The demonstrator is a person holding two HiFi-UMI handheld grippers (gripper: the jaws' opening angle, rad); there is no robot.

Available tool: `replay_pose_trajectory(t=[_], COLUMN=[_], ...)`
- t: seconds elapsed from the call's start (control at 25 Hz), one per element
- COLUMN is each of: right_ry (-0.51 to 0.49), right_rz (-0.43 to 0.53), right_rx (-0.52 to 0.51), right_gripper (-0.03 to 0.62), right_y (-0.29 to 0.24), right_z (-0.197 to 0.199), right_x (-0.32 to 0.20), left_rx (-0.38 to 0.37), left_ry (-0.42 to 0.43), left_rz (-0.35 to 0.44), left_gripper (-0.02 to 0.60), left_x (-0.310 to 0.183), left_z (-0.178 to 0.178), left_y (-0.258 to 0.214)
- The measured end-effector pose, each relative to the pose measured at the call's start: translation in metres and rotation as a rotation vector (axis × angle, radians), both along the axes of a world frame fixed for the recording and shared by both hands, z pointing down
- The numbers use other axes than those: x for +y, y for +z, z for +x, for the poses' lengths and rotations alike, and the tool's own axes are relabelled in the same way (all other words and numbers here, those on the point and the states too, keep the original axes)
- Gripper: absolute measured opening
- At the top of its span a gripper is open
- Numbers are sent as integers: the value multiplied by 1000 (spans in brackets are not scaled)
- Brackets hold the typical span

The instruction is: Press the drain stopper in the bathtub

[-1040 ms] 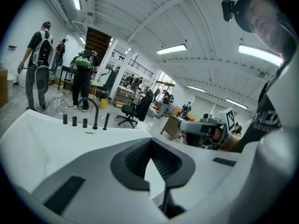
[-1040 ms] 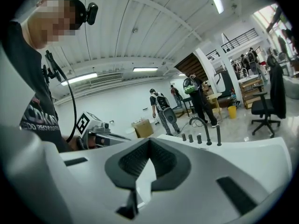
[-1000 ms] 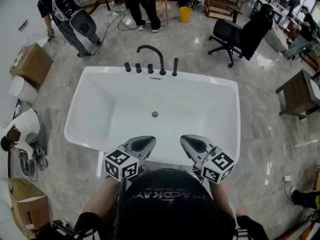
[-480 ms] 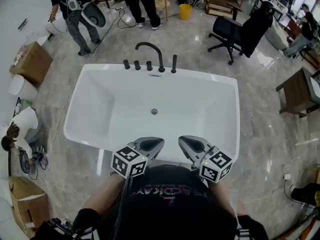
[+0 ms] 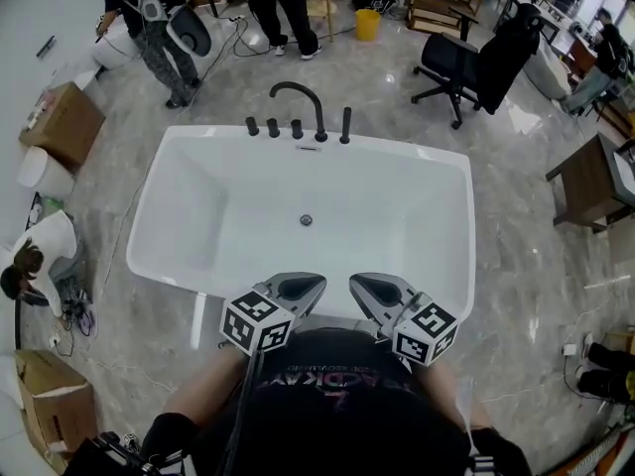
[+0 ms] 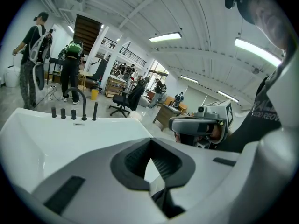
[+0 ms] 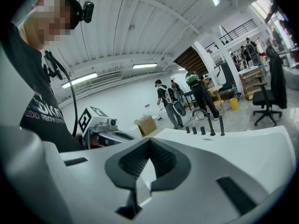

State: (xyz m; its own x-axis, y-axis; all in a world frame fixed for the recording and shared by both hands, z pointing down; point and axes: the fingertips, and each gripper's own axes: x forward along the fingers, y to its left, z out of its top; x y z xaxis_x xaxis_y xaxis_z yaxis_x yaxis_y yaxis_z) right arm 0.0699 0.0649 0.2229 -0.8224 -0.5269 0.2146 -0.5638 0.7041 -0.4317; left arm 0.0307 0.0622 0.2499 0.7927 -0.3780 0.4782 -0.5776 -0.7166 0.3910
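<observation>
Far left, a cardboard box (image 5: 62, 125) sits on the marble floor (image 5: 516, 266), and a person crouches (image 5: 40, 251) below it by the wall. Another person with a backpack (image 5: 159, 28) stands behind the tub's left corner. White freestanding bathtub (image 5: 397, 154) fills mid-frame, no water visible in it. Black arched faucet (image 5: 298, 95) with its row of black knobs stands on the far rim. The drain stopper (image 5: 307, 220), small, round and metallic, sits at the centre of the tub floor, nothing touching it and well apart from both tools. The person working stands at the near rim with both tools held low over that edge, pointing into the tub. Left tongs (image 5: 316, 282) are pressed together, nothing between them, tips just over the near rim. Right tongs (image 5: 355, 281) are likewise pressed together and empty, just beside the left ones, the two tips angled toward each other. Marker cubes face up on both. Right of the tub there is a black office chair (image 5: 466, 62) at the far side, then a dark wooden side table (image 5: 585, 181) near the right edge.
</observation>
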Motion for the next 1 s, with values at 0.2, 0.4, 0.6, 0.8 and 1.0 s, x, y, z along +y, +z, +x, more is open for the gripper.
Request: replay_pose_trajectory(t=[0.2, 0.4, 0.6, 0.8, 1.0], right_ry=[1, -23, -46, -62, -63], right_rz=[-10, -19, -14, -10, -8], right_rx=[-5, 1, 11, 19, 18], right_gripper=[11, 11, 11, 11, 11], right_y=[3, 6, 7, 7, 7], right_z=[-3, -9, -15, -18, -18], right_x=[5, 10, 14, 15, 16], left_rx=[-15, -13, -15, -15, -15], left_ry=[7, -15, -21, -29, -27], left_rz=[0, -10, -12, -9, -8], left_gripper=[6, 6, 6, 6, 6], left_x=[9, 13, 16, 17, 18], left_z=[-3, -7, -10, -12, -12], left_y=[5, 7, 9, 9, 9])
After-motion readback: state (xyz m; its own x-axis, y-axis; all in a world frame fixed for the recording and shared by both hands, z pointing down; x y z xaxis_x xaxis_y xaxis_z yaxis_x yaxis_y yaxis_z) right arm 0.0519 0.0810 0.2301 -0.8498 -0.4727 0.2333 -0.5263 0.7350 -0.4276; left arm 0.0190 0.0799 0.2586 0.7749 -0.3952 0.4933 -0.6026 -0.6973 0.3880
